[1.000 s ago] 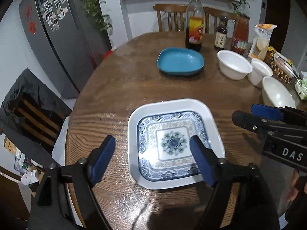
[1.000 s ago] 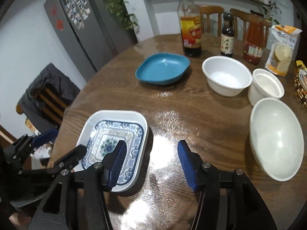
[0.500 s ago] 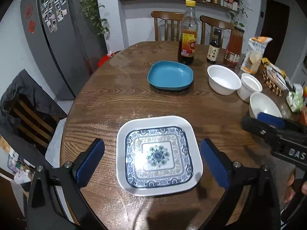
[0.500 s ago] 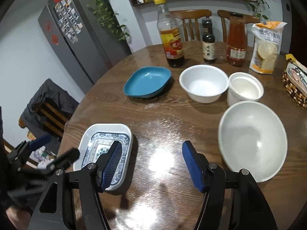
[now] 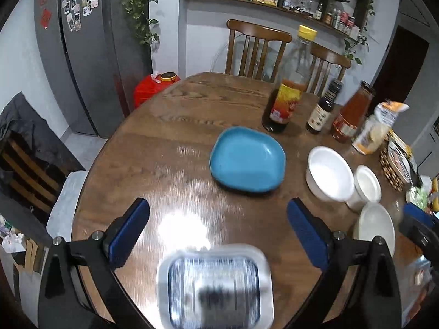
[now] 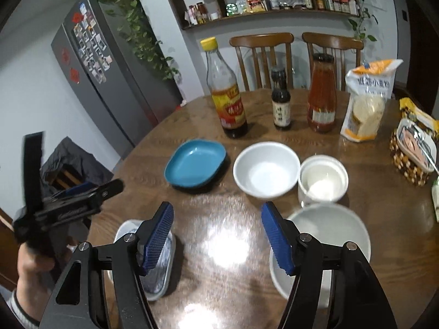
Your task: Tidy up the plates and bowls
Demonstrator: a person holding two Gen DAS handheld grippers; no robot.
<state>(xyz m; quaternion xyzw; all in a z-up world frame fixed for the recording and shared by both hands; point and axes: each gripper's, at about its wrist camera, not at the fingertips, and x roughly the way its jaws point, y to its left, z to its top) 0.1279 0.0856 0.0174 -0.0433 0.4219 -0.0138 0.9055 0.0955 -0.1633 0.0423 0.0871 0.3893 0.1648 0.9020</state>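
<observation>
The blue-and-white patterned square plate (image 5: 214, 288) lies on the round wooden table (image 5: 170, 126) near its front edge, blurred, just below my left gripper (image 5: 218, 224). That gripper is wide open with nothing between its fingers. Beyond it sits the blue plate (image 5: 247, 159). To the right stand a white bowl (image 6: 266, 170), a small white cup (image 6: 322, 181) and a large white bowl (image 6: 329, 224). My right gripper (image 6: 218, 235) hangs open and empty over bare table, with the patterned plate (image 6: 162, 271) behind its left finger and the large bowl behind its right.
Three sauce bottles (image 6: 227, 104) stand at the back of the table, with a flour bag (image 6: 365, 104) and a basket of packets (image 6: 411, 153) at the right. Two wooden chairs (image 6: 263, 54) are behind. A grey fridge (image 6: 109, 82) stands at the left, and a hand (image 6: 33, 260) holds the left gripper.
My left gripper opened wider and moved forward past the patterned plate, which has slid to the bottom of its view. My right gripper rose, drew back and opened a little.
</observation>
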